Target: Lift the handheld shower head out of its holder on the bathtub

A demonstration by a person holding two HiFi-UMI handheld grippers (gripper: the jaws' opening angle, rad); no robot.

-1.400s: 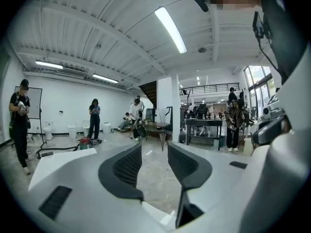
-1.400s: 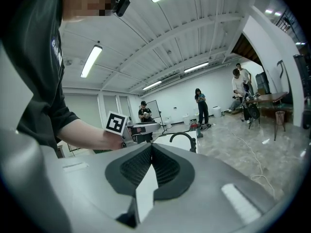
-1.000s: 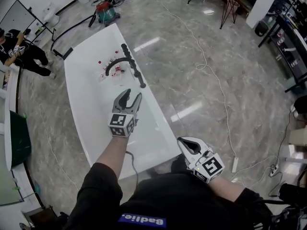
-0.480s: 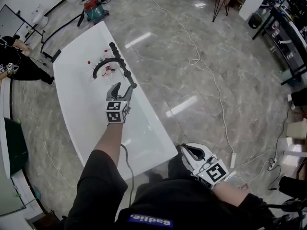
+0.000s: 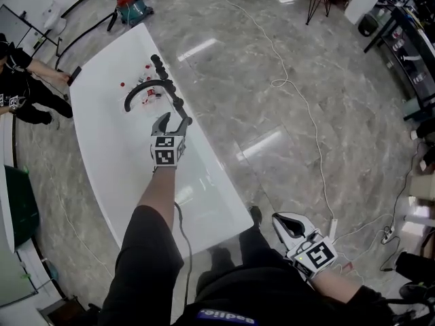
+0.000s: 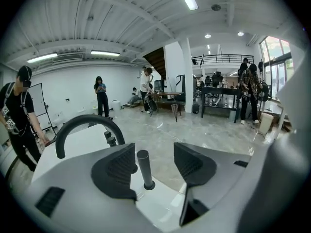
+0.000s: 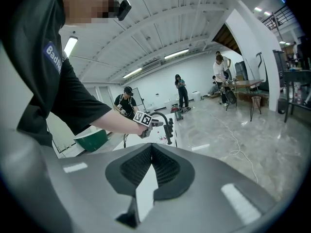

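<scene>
The handheld shower head [image 6: 144,167] is a dark grey stick that stands upright in its holder on the rim of the white bathtub [image 5: 115,148]. My left gripper [image 6: 154,147] [image 5: 173,120] has reached it. Its jaws are opening, the stick stands between them, and neither pad touches it. Just behind curves the black arc spout [image 6: 87,123] [image 5: 139,87], with a row of black knobs [image 5: 166,77] along the rim. My right gripper [image 7: 151,149] [image 5: 291,225] hangs low at my right side, away from the tub, shut on nothing.
A person in black [image 5: 27,80] stands at the tub's far left side. A vacuum cleaner [image 5: 132,5] sits beyond the tub's far end. A white cable [image 5: 299,107] runs over the marble floor to a power strip [image 5: 333,228]. More people stand further back [image 6: 101,95].
My left gripper has travelled forward and down along the tub rim to the shower head, and its jaws have spread wider. My right gripper has sunk and drifted to the right.
</scene>
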